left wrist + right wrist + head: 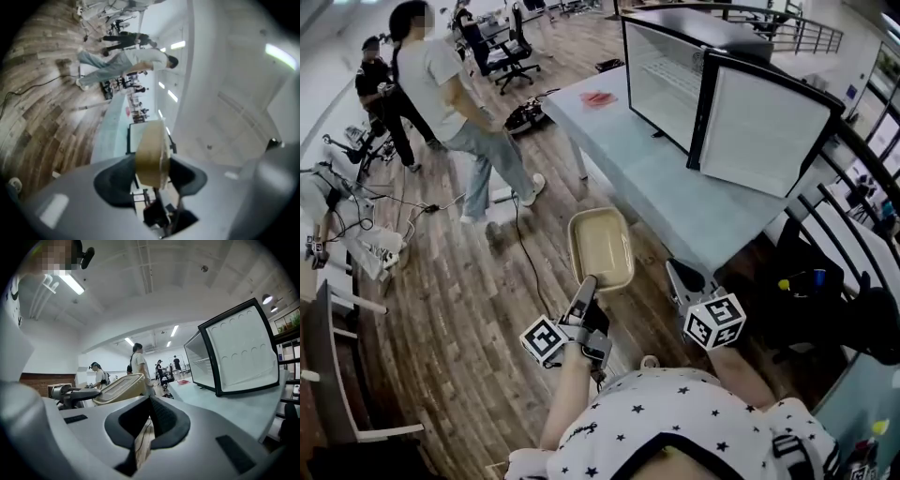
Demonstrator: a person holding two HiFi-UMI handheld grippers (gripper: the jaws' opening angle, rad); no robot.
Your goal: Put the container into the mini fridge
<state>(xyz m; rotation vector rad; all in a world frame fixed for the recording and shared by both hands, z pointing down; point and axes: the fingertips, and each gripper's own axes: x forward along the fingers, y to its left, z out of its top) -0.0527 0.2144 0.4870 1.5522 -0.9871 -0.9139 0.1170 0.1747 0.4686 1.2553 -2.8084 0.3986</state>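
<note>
Closest to the lens, the left gripper (589, 283) pinches the near rim of the tan rectangular plastic container (602, 246), which hangs over the wood floor (469, 281), short of the black-framed white mini fridge (661, 80). The right gripper (675, 269) is pressed together on nothing. I judge this to be the carry step. Next, the container must rise over the pale blue table (652, 183) and pass into the fridge's mouth. Its open door (764, 127) juts toward the approach. 1 red object (598, 97) lies left of the fridge, and a walking person (455, 103) is further left.
</note>
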